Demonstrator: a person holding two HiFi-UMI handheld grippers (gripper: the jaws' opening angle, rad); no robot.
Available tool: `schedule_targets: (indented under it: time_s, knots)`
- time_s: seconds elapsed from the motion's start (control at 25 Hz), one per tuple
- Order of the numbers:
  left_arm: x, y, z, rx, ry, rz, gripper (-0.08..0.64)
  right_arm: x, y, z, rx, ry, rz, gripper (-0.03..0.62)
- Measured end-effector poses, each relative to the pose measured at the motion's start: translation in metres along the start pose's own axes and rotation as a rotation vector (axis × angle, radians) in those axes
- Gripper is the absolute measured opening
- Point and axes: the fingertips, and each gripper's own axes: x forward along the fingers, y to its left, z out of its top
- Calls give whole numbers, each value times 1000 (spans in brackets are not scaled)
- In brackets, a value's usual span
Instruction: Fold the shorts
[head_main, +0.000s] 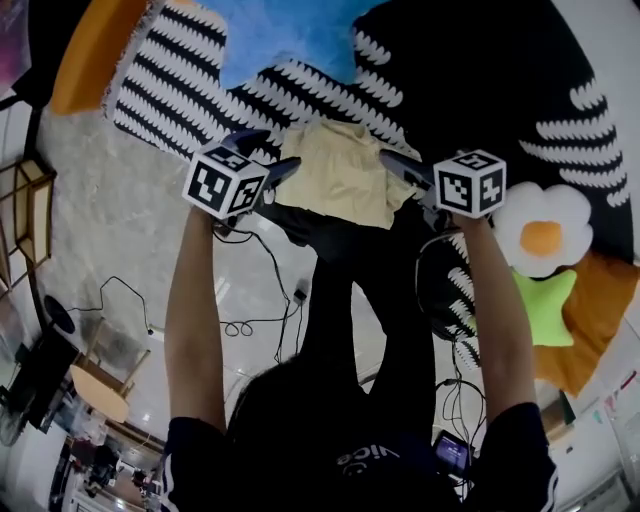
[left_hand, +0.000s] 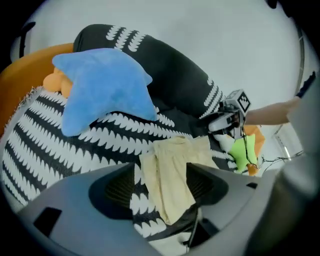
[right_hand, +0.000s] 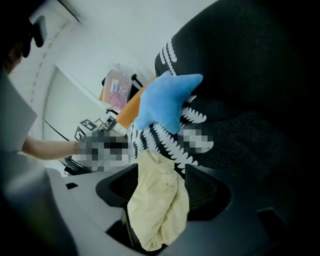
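Note:
The pale yellow shorts (head_main: 345, 170) lie bunched on the black-and-white patterned cover (head_main: 170, 70), near its front edge. My left gripper (head_main: 268, 152) is at the shorts' left side and my right gripper (head_main: 405, 180) at their right side. In the left gripper view the shorts (left_hand: 170, 175) run between the wide-apart jaws of that gripper (left_hand: 160, 187), and the pads do not press on them. In the right gripper view the crumpled shorts (right_hand: 157, 205) sit between the jaws of that gripper (right_hand: 160, 192), which also stand apart. Both grippers are open.
A blue star cushion (head_main: 290, 30) lies just behind the shorts. An orange cushion (head_main: 95, 50) is at the far left. A fried-egg cushion (head_main: 545, 235) and a green star cushion (head_main: 545, 305) lie to the right. Cables (head_main: 240, 325) trail over the pale floor.

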Motion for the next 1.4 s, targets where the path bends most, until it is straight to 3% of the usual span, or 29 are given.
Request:
schedule_targets:
  time_s: [0.16, 0.28, 0.36, 0.44, 0.52, 0.6, 0.68, 0.8, 0.92, 1.0, 1.08, 1.12, 1.2, 1.4]
  knots:
    - [-9, -12, -62, 29, 114, -11, 304, -22, 20, -41, -54, -37, -6, 221]
    - [0, -33, -110, 41, 219, -48, 304, -24, 37, -94, -74, 12, -28, 176]
    - [11, -41, -128, 47, 245, -38, 298, -19, 42, -132, -66, 75, -63, 175]
    - [25, -41, -137, 70, 245, 18, 220, -9, 38, -166, -55, 151, -125, 200]
    - [38, -37, -145, 117, 256, 102, 137, -3, 30, -189, -35, 215, -191, 176]
    - [43, -36, -144, 160, 280, 178, 85, -5, 27, -194, -26, 249, -211, 38]
    - [43, -34, -137, 193, 302, 202, 21, -12, 28, -184, -82, 263, -186, 34]
    - [33, -28, -139, 270, 332, 167, 14, -20, 24, -182, -197, 285, -158, 31]
    - [24, -28, -143, 314, 328, 135, 14, -25, 11, -193, -171, 285, -151, 26]
    - [19, -26, -145, 296, 328, 157, 21, -27, 6, -204, -186, 323, -184, 25]
    - [10, -14, -151, 223, 328, 228, 36, -29, 5, -216, -218, 373, -223, 10]
    - [5, -9, -154, 174, 315, 256, 43, -30, 8, -218, -209, 372, -227, 33]
    - [-3, -9, -156, 87, 269, 269, 90, -34, 17, -210, -144, 315, -216, 178]
    - [-25, -42, -124, -15, 89, 264, 191, -62, 36, -164, -79, 114, -259, 227]
